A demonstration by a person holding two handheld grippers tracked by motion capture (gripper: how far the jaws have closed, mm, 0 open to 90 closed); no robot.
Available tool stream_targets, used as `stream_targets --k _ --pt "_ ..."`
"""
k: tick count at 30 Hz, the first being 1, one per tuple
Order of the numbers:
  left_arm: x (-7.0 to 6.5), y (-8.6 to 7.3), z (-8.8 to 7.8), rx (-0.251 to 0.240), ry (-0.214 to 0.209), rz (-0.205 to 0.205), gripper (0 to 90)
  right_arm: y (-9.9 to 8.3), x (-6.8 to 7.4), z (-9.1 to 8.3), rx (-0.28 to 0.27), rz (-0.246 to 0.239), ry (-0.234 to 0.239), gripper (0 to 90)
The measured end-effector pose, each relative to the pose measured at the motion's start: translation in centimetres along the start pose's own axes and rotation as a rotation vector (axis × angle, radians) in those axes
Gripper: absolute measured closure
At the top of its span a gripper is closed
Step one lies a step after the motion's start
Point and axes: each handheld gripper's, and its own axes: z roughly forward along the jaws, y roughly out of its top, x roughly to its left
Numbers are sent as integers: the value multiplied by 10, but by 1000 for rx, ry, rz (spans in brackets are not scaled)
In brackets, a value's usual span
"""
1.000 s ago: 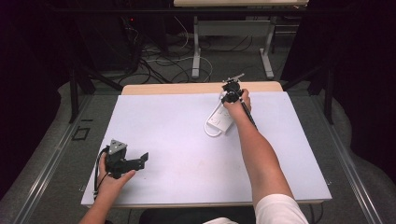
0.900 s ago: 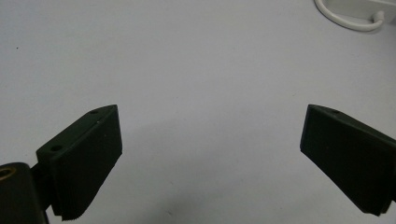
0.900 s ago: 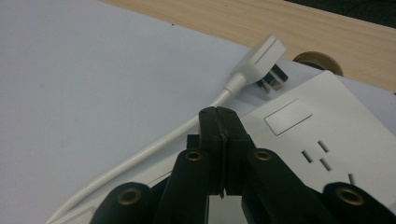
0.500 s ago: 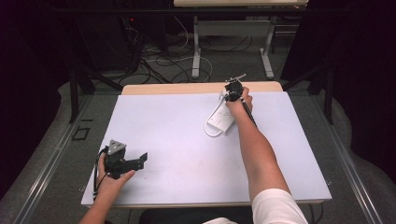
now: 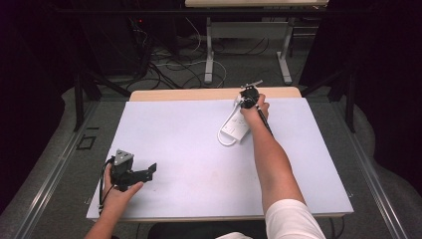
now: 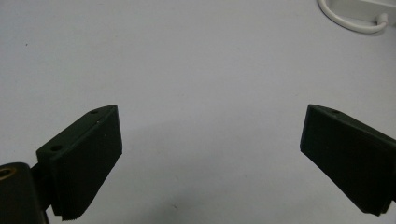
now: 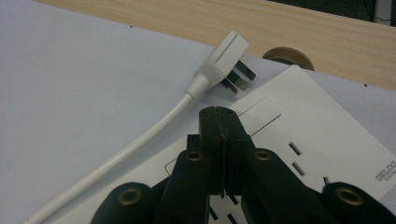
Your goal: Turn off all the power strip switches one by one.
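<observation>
while two claws work, right claw (image 7: 219,116), one power strip (image 5: 237,127), one plug (image 7: 223,52)

The power strip (image 7: 322,135) is white, with dark slots and grey lettering at one end. Its cord (image 7: 116,158) and plug (image 7: 219,60) are white too, the plug's prongs dark. The tabletop (image 5: 189,134) is covered in pale lilac-white, with a light wood strip (image 5: 189,94) showing along its far edge. Both grippers, left (image 5: 132,172) and right (image 5: 248,95), are black; the left gripper's ridged fingers (image 6: 84,158) are black, and its top plate is grey.
</observation>
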Motion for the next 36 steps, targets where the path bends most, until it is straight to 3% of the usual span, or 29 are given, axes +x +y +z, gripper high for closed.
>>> stream_targets --k 21,36 --pt "-1 0 0 1 -1 2 54 -1 7 2 -2 1 2 900" --pt "-1 0 0 3 0 2 54 -4 3 3 -16 11 13 900"
